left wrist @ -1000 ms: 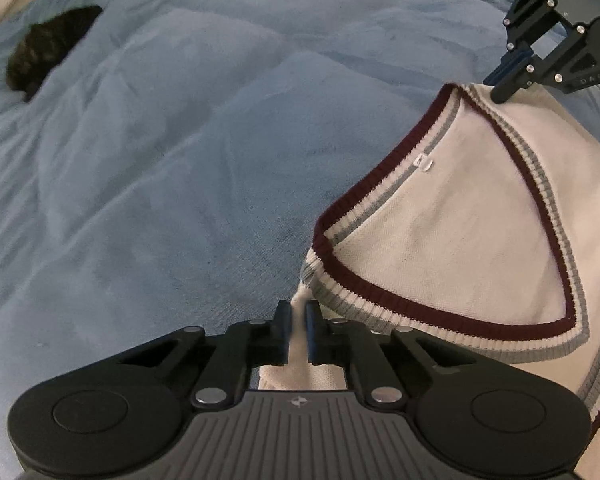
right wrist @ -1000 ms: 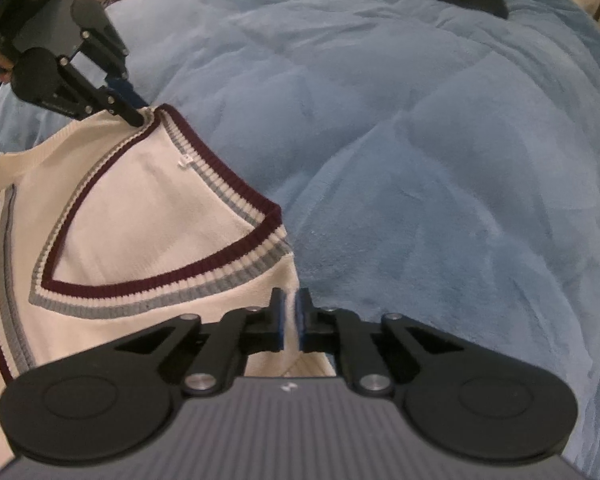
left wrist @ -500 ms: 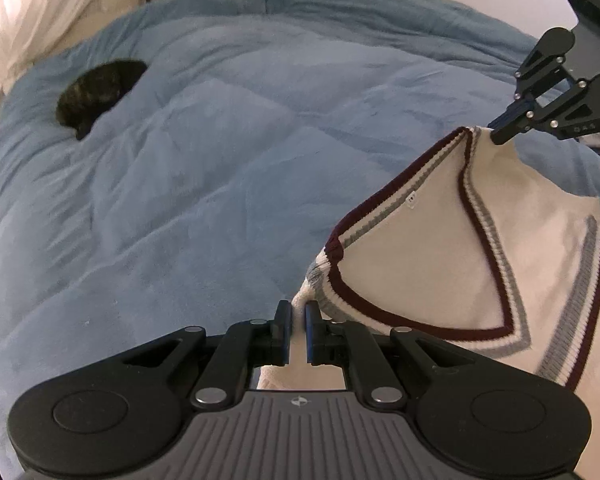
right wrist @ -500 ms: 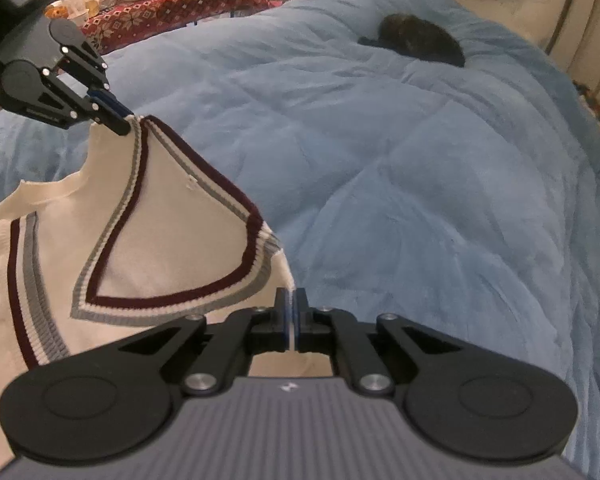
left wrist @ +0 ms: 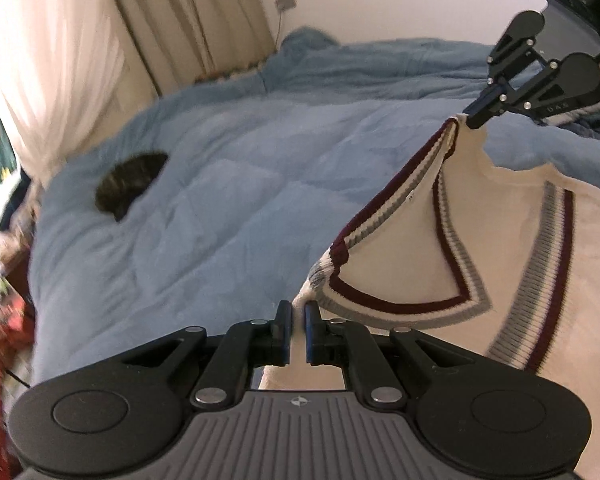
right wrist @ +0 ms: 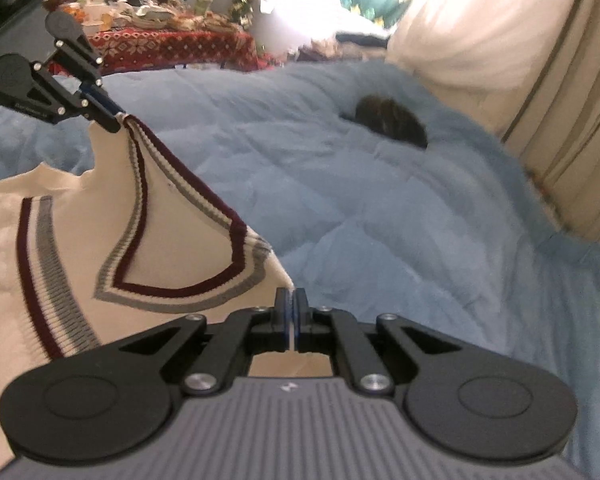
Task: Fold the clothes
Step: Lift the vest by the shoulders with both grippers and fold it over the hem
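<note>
L gripper (left wrist: 298, 322): jaws pressed nearly together, pinching cream knit at one shoulder of the vest; seen again top-left in R wrist view, tips clamped on the collar end.
R gripper (right wrist: 291, 312): jaws pressed tight, thin fold of cream fabric pinched between; in L wrist view it's top-right, tips biting the other collar end.
Vest (left wrist: 512, 264): sleeveless V-neck knit, held up by both shoulders, neckline stretched between the grippers, body hanging down out of frame at the bottom. Whether the hem touches the bed: can't tell.
Vest edges: V-neck trim is ribbed, maroon + grey + cream stripes; armhole trim same colours, runs down the outer side. Small white tag inside the back neck.
Vest material: cream fine-gauge knit, soft, drapes w/ a sag between the two pinch pts.
Duvet (left wrist: 220, 216): pale blue, plush, quilted in big squares, low rumples; covers the bed beyond and beside the vest.
Open room: wide bare stretch of duvet ahead of both grippers, between vest and far bed edge.
Dark lump (right wrist: 392, 120): dark, furry-looking, rounded, lying on the duvet well apart from the vest, near the curtain side. What it is: can't tell, blurred.
Curtains (left wrist: 60, 64): cream/beige, pleated, hang along one bed edge; bright light behind.
Wall (left wrist: 400, 0): plain, pale, w/ a socket plate and cord, at the far edge of the bed.
Table (right wrist: 172, 48): red patterned cloth, cluttered w/ dishes, past the bed on the L gripper side.
</note>
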`<state>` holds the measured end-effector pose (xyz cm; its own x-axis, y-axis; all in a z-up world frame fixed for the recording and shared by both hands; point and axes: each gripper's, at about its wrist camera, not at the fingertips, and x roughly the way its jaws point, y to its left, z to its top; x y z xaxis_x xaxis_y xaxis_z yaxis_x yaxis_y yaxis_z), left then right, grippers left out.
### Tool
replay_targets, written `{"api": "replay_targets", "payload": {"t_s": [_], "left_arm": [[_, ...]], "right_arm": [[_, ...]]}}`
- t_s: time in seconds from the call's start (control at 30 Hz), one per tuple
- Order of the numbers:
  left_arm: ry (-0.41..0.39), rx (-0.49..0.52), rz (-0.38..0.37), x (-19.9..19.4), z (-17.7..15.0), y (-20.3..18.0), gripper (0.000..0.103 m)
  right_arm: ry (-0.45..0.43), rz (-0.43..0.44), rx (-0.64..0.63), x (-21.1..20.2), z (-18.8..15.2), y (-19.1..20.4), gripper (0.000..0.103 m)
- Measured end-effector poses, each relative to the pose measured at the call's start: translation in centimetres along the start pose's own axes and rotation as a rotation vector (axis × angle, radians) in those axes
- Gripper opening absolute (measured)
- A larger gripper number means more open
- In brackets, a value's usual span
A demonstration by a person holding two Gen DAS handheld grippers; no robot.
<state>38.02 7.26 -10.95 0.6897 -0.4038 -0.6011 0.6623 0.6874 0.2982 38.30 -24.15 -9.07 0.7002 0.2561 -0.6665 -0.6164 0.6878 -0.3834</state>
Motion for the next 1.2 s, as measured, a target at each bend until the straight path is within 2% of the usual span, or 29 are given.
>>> {"api": "replay_targets", "payload": {"t_s": [0.13,0.27,0.4,0.53,0.63,0.73,0.87,1.0,1.13,1.2], "left_arm": [[-0.061,0.023,0.05,-3.8,-0.9,-2.6,0.007],[-0.085,0.044,0.065,-7.8,-1.6,-5.3,0.007],[-0.106,0.019,0.056,-11.5,-2.6,-7.5,0.006],[-0.109,0.019,0.031,-14.1,-4.6,-10.6,0.006],[-0.084,0.029,0.006,-14.8,-6.9,-13.5,0.005],[-0.049,0.081,-0.011,-14.8,-9.1,-16.3,0.005],[-0.012,0.104,-0.011,-14.0,-11.2,-18.6,0.004],[0.026,0.122,0.006,-12.8,-12.1,-19.5,0.004],[0.073,0.171,0.033,-11.6,-12.9,-20.4,0.006],[0.08,0.159,0.037,-11.7,-13.0,-20.5,0.006]], "right_arm": [[-0.052,-0.067,-0.05,-4.1,-0.7,3.7,0.001],[-0.078,-0.094,-0.074,-8.7,-1.4,7.1,0.001],[-0.107,-0.109,-0.055,-13.2,-2.6,10.2,0.001],[-0.12,-0.109,-0.048,-16.0,-4.7,14.0,0.001],[-0.099,-0.098,-0.046,-16.3,-6.8,16.9,0.001],[-0.073,-0.085,-0.037,-16.1,-9.4,20.1,0.001],[-0.03,-0.083,-0.019,-14.8,-12.7,23.1,0.001],[-0.008,-0.089,0.031,-13.7,-15.1,24.0,0.002],[-0.016,-0.088,0.065,-13.5,-15.5,23.7,0.002],[-0.019,-0.085,0.083,-13.6,-15.5,23.3,0.004]]}}
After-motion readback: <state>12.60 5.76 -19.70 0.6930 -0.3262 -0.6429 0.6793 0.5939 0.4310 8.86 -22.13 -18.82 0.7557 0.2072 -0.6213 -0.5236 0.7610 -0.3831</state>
